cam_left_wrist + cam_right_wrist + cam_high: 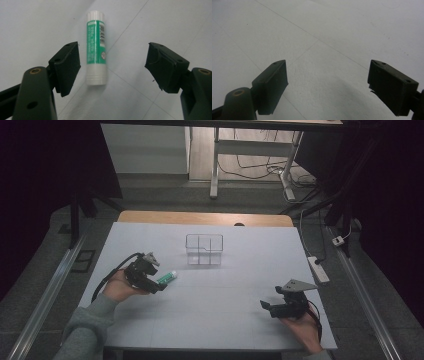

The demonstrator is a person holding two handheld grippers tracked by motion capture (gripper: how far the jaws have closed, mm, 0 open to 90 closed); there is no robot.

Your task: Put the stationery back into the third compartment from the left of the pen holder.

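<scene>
- High view: the left gripper [161, 286] rested low on the pale grey table [225, 320], held in the person's left hand [119, 287], its tips just beside the near end of a small green-and-white cylindrical glue stick [167, 278].
- High view: a clear plastic box with inner dividers [204, 249] stood farther back, near the table's middle, apart from the stick.
- Left gripper view: the glue stick [96, 47] lay flat on the table between the two black jaws, nearer the left-hand one; the jaws stood wide, neither pad touching it.
- High view: the right gripper [266, 305] sat at the near right of the table, well apart from the stick.
- Right gripper view: the right gripper [327, 87] had its jaws spread wide over bare table surface, with nothing between them.
</scene>
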